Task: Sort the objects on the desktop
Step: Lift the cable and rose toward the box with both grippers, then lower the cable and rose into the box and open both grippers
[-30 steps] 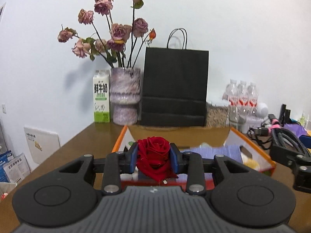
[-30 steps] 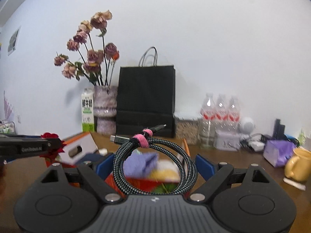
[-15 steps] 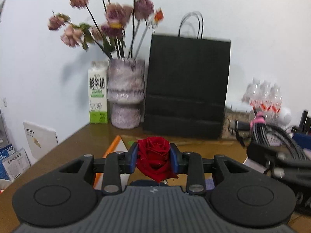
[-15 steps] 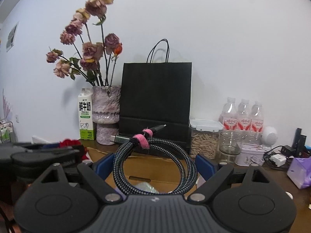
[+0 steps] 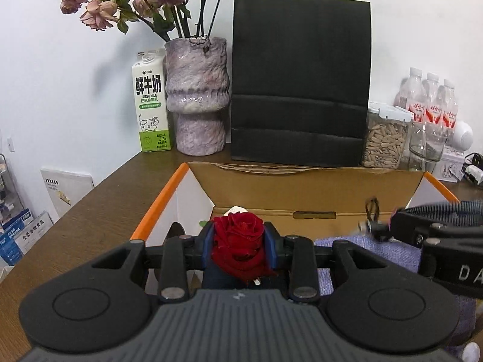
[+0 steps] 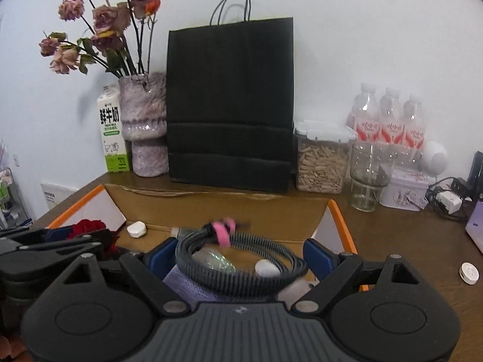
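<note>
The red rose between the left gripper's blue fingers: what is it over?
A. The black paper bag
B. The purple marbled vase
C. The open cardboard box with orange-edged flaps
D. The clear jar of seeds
C: the left wrist view shows the red rose over the open cardboard box.

A plain white wall (image 6: 362,30) backs a dark brown wooden table (image 5: 99,211); a white panel (image 5: 65,188) leans low against the wall beside it.

Matt black paper bag (image 5: 302,78), glossy mottled vase (image 5: 197,90), wood-look table (image 5: 99,211), corrugated cardboard box (image 5: 305,185).
</note>
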`<state>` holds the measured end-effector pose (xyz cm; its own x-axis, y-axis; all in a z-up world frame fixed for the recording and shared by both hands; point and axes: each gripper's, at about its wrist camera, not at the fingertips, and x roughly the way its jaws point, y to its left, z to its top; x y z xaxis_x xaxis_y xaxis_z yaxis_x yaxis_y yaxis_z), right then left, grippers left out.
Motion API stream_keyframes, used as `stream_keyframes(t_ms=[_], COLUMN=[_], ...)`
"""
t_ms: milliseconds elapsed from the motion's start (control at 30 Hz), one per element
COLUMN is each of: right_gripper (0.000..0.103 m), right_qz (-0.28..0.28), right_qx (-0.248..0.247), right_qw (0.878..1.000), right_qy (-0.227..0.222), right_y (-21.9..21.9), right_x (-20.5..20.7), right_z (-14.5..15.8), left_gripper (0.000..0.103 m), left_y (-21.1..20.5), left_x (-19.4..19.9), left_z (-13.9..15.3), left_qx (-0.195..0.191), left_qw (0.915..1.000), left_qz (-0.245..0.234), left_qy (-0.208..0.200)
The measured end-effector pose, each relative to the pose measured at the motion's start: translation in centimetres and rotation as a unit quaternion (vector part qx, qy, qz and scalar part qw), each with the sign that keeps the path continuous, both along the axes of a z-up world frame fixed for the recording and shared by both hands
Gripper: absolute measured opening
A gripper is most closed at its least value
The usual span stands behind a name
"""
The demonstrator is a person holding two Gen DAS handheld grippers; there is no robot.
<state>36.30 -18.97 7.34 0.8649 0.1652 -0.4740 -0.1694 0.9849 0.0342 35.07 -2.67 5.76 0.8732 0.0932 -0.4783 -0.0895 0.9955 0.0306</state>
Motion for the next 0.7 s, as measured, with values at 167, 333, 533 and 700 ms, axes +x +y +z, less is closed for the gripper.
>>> stream_keyframes(t_ms=[167, 333, 533, 700], right_gripper=[0.103, 0.103, 0.103, 0.103], right_qz=[-0.003, 0.000, -0.004, -0.009], right_qx=[0.012, 0.034, 0.034, 0.026], right_qw=[1.000, 0.999, 0.999, 1.000], right_qy=[0.011, 0.010, 0.004, 0.004], right_y=[-0.7, -1.8, -2.0, -2.0], right_x=[-0.2, -0.7, -0.9, -1.0], right_z=[0.3, 1.5, 2.0, 1.9], left_gripper=[0.102, 0.103, 0.103, 0.103], left_y=[-0.1, -0.1, -0.1, 0.1], left_x=[-1.0, -1.9, -2.0, -2.0], left_z=[0.8, 1.9, 2.1, 2.1], left_qx=[0.011, 0.022, 0.013, 0.009], left_qw=[0.9993, 0.9973, 0.9973, 0.9977], left_qz=[0.026, 0.043, 0.038, 0.033], left_qy=[-0.025, -0.056, -0.062, -0.059])
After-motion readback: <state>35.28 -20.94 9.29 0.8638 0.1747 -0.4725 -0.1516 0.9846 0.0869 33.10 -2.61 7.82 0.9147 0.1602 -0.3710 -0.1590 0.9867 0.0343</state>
